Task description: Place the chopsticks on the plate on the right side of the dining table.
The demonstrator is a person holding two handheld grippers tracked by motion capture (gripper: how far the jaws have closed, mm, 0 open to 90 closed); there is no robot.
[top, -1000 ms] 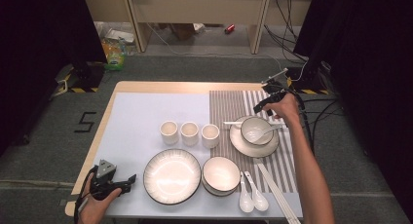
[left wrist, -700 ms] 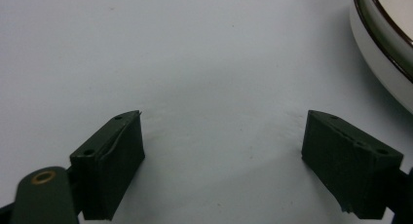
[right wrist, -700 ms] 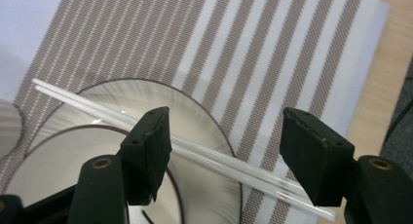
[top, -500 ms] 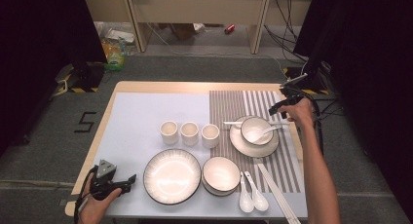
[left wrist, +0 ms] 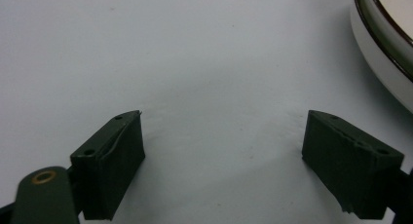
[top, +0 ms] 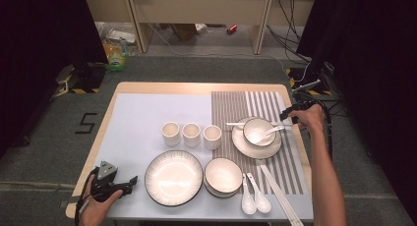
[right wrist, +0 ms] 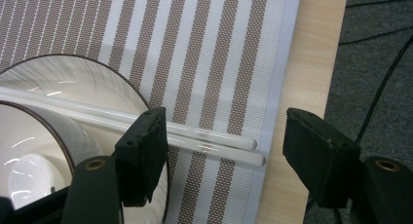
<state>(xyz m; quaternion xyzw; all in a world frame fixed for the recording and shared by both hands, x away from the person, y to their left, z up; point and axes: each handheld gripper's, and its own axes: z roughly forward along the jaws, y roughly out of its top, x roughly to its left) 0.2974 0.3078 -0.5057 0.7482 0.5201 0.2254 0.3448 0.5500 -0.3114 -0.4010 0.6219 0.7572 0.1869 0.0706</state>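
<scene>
The chopsticks (right wrist: 204,136) lie across the plate (right wrist: 114,87) at the table's right edge, their tips between the right gripper (right wrist: 219,156)'s jaws, which have just been opening and appear clear of them. Center both sticks, lower, then close evenly. The left gripper (left wrist: 224,151) rests open near-left.

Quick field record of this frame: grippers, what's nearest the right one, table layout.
left gripper: open, resting on table beside large plate
right gripper: jaws have just been opening, nothing pressed between
chopsticks: pair lying on small plate, behind the bowl, tips on striped mat
spoon: in that bowl
cups: three in a row
</scene>
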